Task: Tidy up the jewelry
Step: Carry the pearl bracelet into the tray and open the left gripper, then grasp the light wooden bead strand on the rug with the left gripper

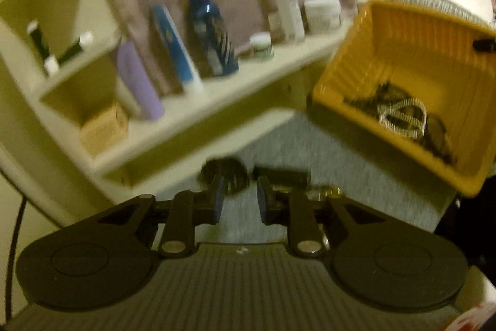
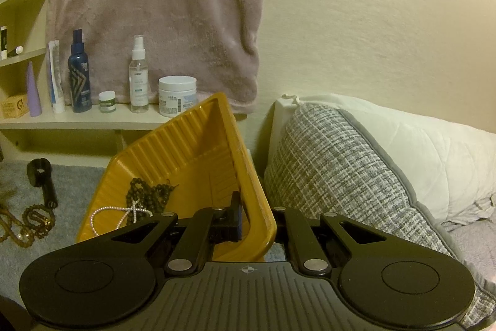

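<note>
Beads [image 2: 29, 222] lie loose on the grey cover [image 2: 71, 185], a brown strand coiled at the far left of the right wrist view, well left of the yellow tray [image 2: 198, 145]. More jewelry is already in the tray: a dark bead strand [image 2: 148, 194] and a pearl strand [image 2: 121, 211] heaped on its floor. The tray is tilted, and the right gripper [image 2: 252, 222] pinches its near wall, one finger inside and the other outside and hidden behind the wall.

The left gripper [image 1: 240, 199] is spread and holds nothing. Just ahead of its fingertips, on the cover, sit a dark round blur [image 1: 224, 176] and a dark bar [image 1: 282, 176], probably one black tool; the motion blur leaves that unsure. The tray lies up and to its right.

Judging from this, the left hand is the free one and the nearer to the loose beads, so the pick falls to it, with the tray off to its right for the drop. The strand's long axis cannot be told.
</note>
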Tool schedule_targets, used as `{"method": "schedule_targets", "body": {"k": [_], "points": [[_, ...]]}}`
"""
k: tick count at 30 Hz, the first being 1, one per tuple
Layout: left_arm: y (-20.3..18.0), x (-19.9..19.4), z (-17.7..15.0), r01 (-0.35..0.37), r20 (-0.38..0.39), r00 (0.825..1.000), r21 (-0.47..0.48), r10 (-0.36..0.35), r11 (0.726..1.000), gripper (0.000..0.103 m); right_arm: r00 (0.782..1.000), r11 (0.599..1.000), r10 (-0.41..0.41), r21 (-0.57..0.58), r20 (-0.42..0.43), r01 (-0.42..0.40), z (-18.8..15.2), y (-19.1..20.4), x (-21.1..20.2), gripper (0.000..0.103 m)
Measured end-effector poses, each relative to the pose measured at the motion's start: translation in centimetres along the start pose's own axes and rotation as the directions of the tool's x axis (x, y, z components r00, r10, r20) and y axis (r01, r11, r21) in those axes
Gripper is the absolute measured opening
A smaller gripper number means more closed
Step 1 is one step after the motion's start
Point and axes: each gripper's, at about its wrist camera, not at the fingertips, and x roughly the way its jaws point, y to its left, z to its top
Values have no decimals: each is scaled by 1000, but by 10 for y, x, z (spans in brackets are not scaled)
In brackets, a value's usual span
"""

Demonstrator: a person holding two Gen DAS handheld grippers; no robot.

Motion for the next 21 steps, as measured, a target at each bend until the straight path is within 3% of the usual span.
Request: {"method": "schedule_targets", "body": {"k": [6, 10, 15, 19, 21], "points": [[-16, 5, -30, 36, -56, 998, 25, -34, 999, 20, 1000, 1000, 1, 1, 0, -1, 0, 0, 0, 7], [-36, 9, -43, 58, -79, 996, 154, -46, 986, 20, 1000, 1000, 1, -1, -1, -1, 1, 0, 1, 7], [-53, 17, -55, 41, -109, 994, 385, 1, 922, 23, 1000, 1000, 0, 1, 0, 0, 1, -1, 1, 7], [-54, 22, -62, 38, -124, 992, 479, 25, 877, 23, 1000, 1000, 1, 0, -1, -1, 1, -1, 1, 7], [-55, 25, -66, 35, -127, 991, 539, 40, 842, 23, 1000, 1000, 1, -1, -1, -1, 1, -1, 2, 7]]}}
